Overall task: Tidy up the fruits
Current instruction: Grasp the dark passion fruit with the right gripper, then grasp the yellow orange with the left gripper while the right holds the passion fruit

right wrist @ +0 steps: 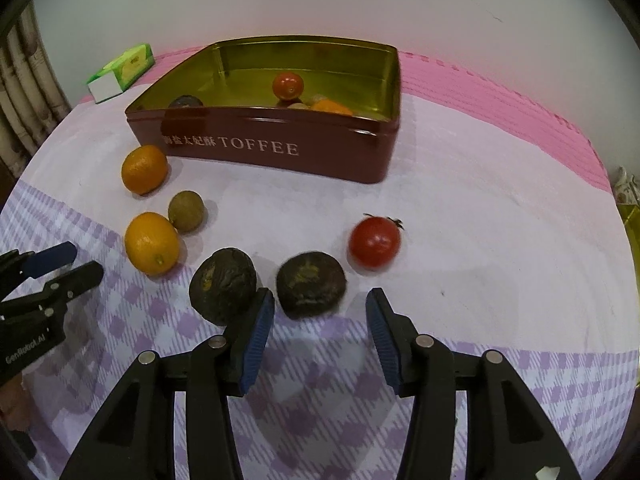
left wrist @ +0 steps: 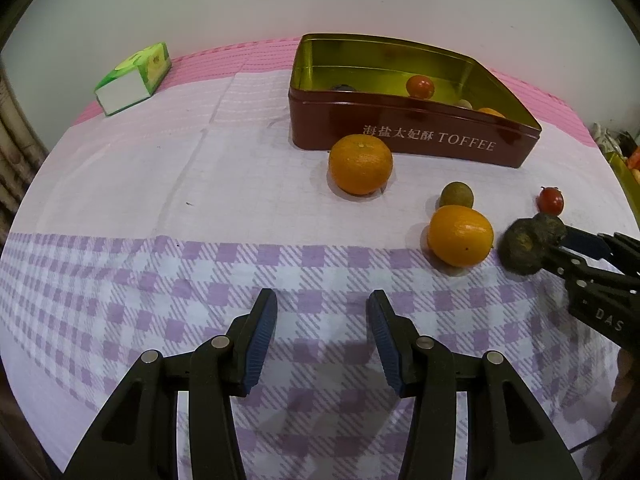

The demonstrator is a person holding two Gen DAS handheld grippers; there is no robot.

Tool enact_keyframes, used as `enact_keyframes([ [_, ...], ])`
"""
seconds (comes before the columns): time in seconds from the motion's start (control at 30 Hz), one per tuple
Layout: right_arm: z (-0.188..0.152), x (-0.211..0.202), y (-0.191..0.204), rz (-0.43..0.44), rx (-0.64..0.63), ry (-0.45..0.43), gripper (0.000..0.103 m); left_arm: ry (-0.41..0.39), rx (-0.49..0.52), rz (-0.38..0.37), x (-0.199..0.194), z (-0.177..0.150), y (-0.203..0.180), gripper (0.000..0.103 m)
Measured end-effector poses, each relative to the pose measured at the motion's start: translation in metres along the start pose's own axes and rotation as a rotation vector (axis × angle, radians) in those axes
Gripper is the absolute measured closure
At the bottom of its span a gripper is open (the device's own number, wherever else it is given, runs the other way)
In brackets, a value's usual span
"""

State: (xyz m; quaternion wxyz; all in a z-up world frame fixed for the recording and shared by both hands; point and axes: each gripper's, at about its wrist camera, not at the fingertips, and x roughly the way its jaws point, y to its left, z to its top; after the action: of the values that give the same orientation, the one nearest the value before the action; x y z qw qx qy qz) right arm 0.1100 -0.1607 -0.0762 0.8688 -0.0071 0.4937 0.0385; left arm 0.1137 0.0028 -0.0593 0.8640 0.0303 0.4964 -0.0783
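A dark red toffee tin [left wrist: 412,136] [right wrist: 280,152] stands open at the back, holding a tomato [right wrist: 288,85], an orange piece and a dark fruit. On the cloth lie two oranges [right wrist: 144,169] [right wrist: 151,243], a small brown fruit [right wrist: 186,211], two dark wrinkled fruits [right wrist: 223,286] [right wrist: 311,283] and a red tomato [right wrist: 374,242]. My right gripper [right wrist: 320,312] is open, just before the right dark fruit, left finger touching the left one. My left gripper [left wrist: 322,312] is open and empty over the checked cloth, short of the oranges [left wrist: 360,164] [left wrist: 460,235].
A green and white box [left wrist: 132,78] [right wrist: 122,70] lies at the back left near the pink cloth edge. The table's round edge falls away on both sides. A yellow container edge [right wrist: 632,220] shows at far right.
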Motion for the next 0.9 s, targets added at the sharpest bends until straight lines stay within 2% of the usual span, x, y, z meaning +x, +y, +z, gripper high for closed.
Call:
enact_keyframes([
  [0.2, 0.001, 0.001, 0.004, 0.006, -0.007, -0.012, 0.063, 0.003, 0.017, -0.014, 0.001, 0.0, -0.008, 0.054],
  [0.27, 0.0, 0.0, 0.003, 0.003, -0.009, -0.02, 0.071, 0.004, 0.021, -0.021, 0.001, 0.001, -0.011, 0.054],
  [0.57, -0.009, -0.003, -0.001, -0.004, 0.017, -0.026, 0.072, 0.005, 0.048, -0.036, 0.003, 0.002, -0.026, 0.054],
  [0.9, -0.028, -0.013, -0.026, -0.036, 0.09, -0.021, 0.073, 0.005, 0.078, -0.072, 0.006, 0.007, -0.044, 0.053],
])
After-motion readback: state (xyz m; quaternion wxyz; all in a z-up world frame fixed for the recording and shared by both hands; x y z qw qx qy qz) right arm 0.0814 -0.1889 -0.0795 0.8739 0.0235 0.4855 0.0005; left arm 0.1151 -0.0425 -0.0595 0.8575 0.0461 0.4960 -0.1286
